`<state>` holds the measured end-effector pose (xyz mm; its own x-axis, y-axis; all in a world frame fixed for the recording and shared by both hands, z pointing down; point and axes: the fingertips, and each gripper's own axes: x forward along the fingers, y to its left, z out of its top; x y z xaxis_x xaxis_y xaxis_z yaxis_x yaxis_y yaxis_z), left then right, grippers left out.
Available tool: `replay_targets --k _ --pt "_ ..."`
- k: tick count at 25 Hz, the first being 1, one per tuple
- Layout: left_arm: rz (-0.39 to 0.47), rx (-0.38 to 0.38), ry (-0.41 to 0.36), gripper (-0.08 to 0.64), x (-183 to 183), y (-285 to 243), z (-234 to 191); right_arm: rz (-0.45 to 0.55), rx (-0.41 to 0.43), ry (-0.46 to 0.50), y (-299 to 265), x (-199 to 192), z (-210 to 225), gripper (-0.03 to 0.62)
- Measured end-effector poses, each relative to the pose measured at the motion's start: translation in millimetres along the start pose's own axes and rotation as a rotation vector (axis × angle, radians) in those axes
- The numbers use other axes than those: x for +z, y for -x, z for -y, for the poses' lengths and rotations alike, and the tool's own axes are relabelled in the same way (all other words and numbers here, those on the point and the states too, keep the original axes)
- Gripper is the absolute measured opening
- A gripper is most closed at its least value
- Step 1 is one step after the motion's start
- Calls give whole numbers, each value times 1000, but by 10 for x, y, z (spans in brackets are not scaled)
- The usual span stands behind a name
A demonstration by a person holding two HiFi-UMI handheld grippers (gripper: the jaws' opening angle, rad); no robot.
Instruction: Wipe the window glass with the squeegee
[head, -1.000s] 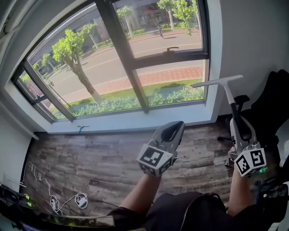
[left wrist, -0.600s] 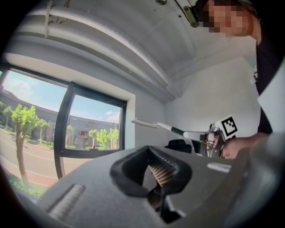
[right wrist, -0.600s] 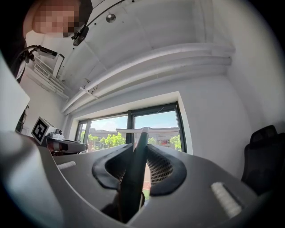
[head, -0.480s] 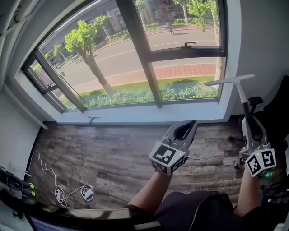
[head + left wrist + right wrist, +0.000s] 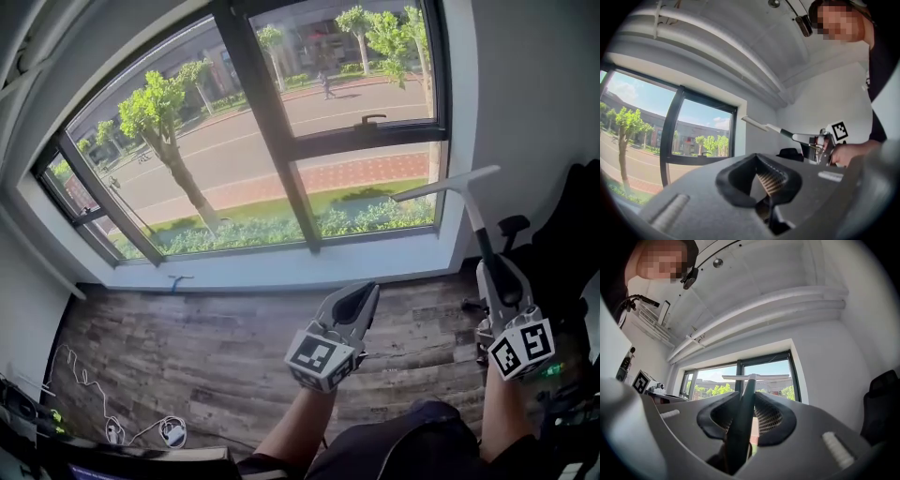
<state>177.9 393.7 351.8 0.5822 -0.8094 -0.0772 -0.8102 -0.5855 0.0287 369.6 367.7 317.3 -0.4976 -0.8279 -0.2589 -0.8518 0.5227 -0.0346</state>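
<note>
Window point(image 5: 234, 141) ahead | right gripper point(image 5: 494, 274) clamped on squeegee point(image 5: 448, 185) handle, blade held up toward it, ready to wipe | left gripper point(image 5: 360, 292) pressed together, empty

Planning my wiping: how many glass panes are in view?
4: a narrow pane far left, the large middle pane, the upper right pane, the lower right pane. More may be out of view.

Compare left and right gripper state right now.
The left gripper has its fingers shut on nothing; the right gripper clamps the squeegee handle. The left gripper sits over the wood floor; the right gripper is nearer the right wall, blade raised by the window. Both point toward the window.
</note>
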Motion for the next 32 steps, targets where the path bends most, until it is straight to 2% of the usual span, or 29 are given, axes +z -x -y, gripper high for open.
replay_targets --k 2,6,11,16,24,32 --pt "-14 20 -7 3 -32 -71 -78 -3 5 -2 -82 -60 47 100" --pt "-22 -14 -26 3 -251 -228 -101 -43 7 -33 -146 -250 231 100" --pt "-8 -6 -66 3 -162 -600 -296 2 16 -32 -465 -231 521 100" --pt "-9 19 -88 3 -43 -966 -497 -8 32 -56 -838 -313 829 100" --pt "-2 95 -87 3 98 -1600 -872 15 91 -68 -1566 -274 1319 100" --pt "20 104 -96 3 195 -2085 -1142 24 104 -73 -2017 -298 1607 100"
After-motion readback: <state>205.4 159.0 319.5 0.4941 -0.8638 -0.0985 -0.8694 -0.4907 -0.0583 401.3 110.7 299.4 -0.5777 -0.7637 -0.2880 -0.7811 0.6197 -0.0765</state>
